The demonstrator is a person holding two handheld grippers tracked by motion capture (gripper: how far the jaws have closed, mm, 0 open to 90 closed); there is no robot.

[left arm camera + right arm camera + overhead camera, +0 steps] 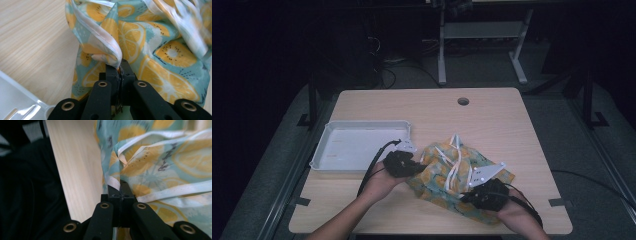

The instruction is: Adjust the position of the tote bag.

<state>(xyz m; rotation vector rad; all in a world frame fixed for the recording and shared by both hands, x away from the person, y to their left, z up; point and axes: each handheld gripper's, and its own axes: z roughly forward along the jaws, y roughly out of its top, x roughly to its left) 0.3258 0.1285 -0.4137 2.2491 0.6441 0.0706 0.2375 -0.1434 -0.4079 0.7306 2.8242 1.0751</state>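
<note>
Holding the fruit-print cloth (459, 175) bunched on the worktop (492, 120) beside the tray (324, 150), my left gripper (119, 68) and right gripper (121, 185) each pinch a white-trimmed edge; I'd spread evenly, keeping tension level.

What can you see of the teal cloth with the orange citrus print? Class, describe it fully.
The teal cloth with orange citrus-slice print looks like thin woven fabric, edged and crossed by white ribbon-like straps. It lies crumpled on the pale wooden table, near the front edge, right of the white plastic tray. The left gripper is shut on a white-trimmed edge; the right gripper is shut on another trimmed edge near the table's edge.
</note>
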